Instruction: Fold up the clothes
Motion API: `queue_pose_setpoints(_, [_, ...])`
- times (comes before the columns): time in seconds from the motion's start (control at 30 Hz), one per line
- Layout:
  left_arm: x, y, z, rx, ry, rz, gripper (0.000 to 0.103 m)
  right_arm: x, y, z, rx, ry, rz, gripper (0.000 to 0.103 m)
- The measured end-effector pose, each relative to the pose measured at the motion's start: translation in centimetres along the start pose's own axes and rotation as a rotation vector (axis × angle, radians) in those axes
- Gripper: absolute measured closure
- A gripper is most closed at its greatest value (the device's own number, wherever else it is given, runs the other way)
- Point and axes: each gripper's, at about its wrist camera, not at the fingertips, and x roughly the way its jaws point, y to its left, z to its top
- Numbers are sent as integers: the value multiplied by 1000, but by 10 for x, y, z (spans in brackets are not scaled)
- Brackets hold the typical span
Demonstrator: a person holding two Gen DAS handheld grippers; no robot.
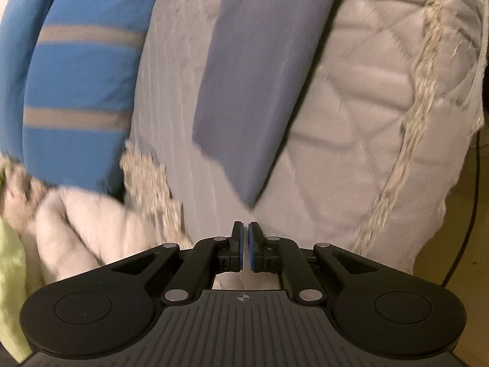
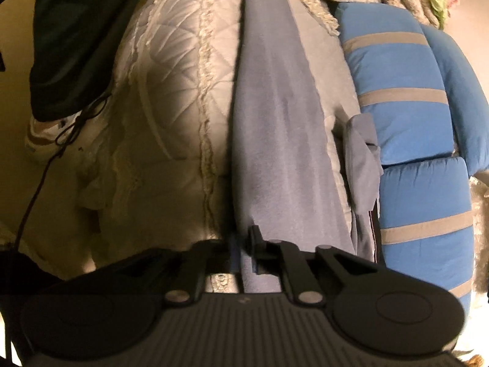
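The left hand-held gripper has its blue-padded jaws pressed together with nothing between them, and the pointed lower corner of the grey-blue garment lies just ahead of its tips, apart from them. The right hand-held gripper is parted a little, with the same grey-blue garment running down between its jaws; shadow hides its left finger, so whether the pads press the cloth cannot be told. The garment lies as a long narrow strip on a quilted beige bedspread with a fringed seam. Beside it, on the far side from the bed edge, sits a blue pillow with grey stripes, with a crumpled grey cloth between the two. A yellow-green fabric shows at the left view's edge. In the right view a dark trouser leg and a pale shoe stand on the floor by the bed.
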Motion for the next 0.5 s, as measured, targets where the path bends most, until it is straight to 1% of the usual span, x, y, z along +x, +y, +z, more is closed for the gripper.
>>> queue_pose_setpoints(0.03, [-1,8,-5,-52,5,-22,90,-2,-4,0,26,-8,5,50])
queue_pose_setpoints(0.07, [-3,20,-9,-126,-3,-41,81,-6,-10,-1,65,-24,25,41])
queue_pose_setpoints(0.1, [-5,31,-12,-205,-14,-60,60,-10,-17,-2,113,-48,59,21])
queue_pose_setpoints(0.13, [-6,45,-15,-306,-34,-88,46,-14,-25,-3,161,-71,92,12])
queue_pose_setpoints(0.17, [-7,60,-18,-412,-56,-119,44,-18,-31,-3,208,-92,126,12])
queue_pose_setpoints(0.2, [-7,75,-20,-519,-78,-149,43,-20,-38,-3,261,-111,153,9])
queue_pose_setpoints(0.23, [-5,84,-20,-602,-102,-179,43,-21,-43,-4,310,-128,163,3])
queue_pose_setpoints(0.27, [-1,93,-19,-678,-126,-210,43,-22,-46,-4,342,-146,161,2])
queue_pose_setpoints(0.37, [9,118,-15,-906,-197,-301,43,-24,-52,-5,419,-203,154,1])
queue_pose_setpoints(0.43, [21,125,-10,-1007,-220,-352,43,-21,-54,-6,467,-224,144,0])
queue_pose_setpoints(0.5, [33,129,-5,-1089,-237,-395,43,-16,-60,-8,525,-240,154,0])
